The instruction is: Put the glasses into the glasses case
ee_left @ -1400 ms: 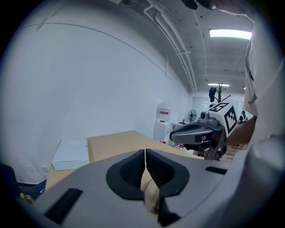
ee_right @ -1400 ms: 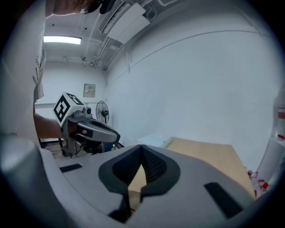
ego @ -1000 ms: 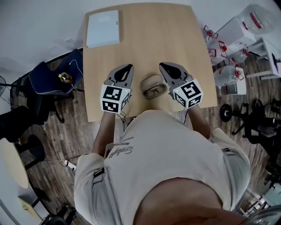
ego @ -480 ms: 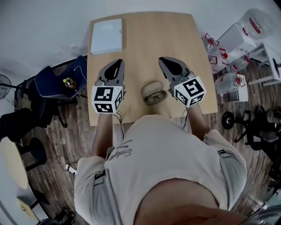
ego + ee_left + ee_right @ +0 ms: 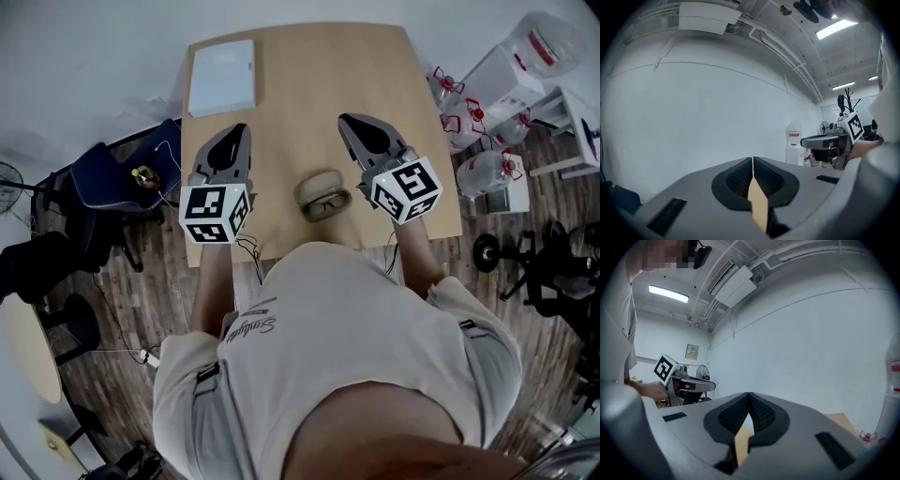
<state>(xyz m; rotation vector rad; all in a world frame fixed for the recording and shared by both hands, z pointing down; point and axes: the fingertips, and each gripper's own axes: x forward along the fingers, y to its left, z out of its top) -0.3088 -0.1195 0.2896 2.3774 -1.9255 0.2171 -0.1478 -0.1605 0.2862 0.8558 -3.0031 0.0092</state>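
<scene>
Dark-framed glasses (image 5: 329, 202) are lying in the open beige oval case (image 5: 317, 184) between the grey left gripper (image 5: 238, 128), now drifting farther away, and the right gripper (image 5: 345, 120). Both are keeping their jaws pressed together, holding nothing.

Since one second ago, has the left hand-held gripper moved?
Yes. The left hand-held gripper has shifted left, away from the glasses case, toward the table's left edge.

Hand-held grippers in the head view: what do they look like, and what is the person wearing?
The left hand-held gripper and right hand-held gripper are grey tapered shells with black ribbed pads. Each carries a white cube with black square markers; a thin cable trails from the left one. The person wears a beige short-sleeved T-shirt.
</scene>
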